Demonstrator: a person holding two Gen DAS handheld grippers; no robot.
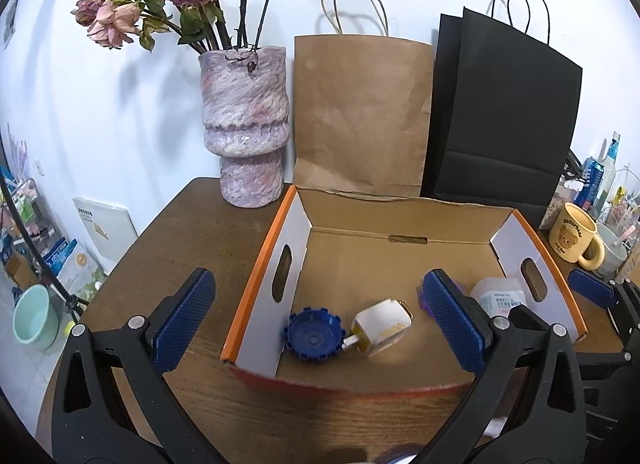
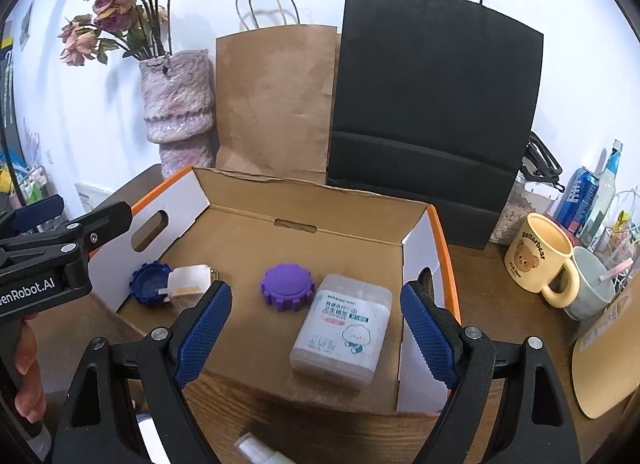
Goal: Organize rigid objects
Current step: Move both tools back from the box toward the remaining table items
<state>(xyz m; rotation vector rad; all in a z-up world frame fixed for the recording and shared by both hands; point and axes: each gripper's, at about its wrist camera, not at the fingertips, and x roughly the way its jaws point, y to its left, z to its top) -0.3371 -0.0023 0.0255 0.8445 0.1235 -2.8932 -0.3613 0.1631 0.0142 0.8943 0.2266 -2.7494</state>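
We hold our left gripper [image 1: 320, 320] with its blue-padded jaws spread wide and nothing between them, above the near edge of the open cardboard box with orange rims [image 1: 256, 280] on the brown wooden table [image 1: 180, 224]. Our right gripper [image 2: 316, 328] is equally wide and empty, hovering over the same box [image 2: 440, 232] from the near right.

Inside the box, the dark blue toothed plastic cap [image 1: 316, 336] lies at 9 o'clock against the left wall, touching the white and yellow plug adapter [image 1: 382, 328] just at its 3 o'clock. The purple toothed plastic lid [image 2: 289, 286] sits near the middle, and the translucent rectangular box of cotton buds [image 2: 342, 334] lies at its 4 o'clock, just beside it.

Beyond the box, at 12 o'clock, a brown paper bag [image 1: 360, 112] and a black paper bag [image 1: 508, 120] stand against the wall, with a pink mottled vase of dried roses [image 1: 244, 124] at 11 o'clock. A cream bear mug [image 2: 538, 256] stands at 3 o'clock.
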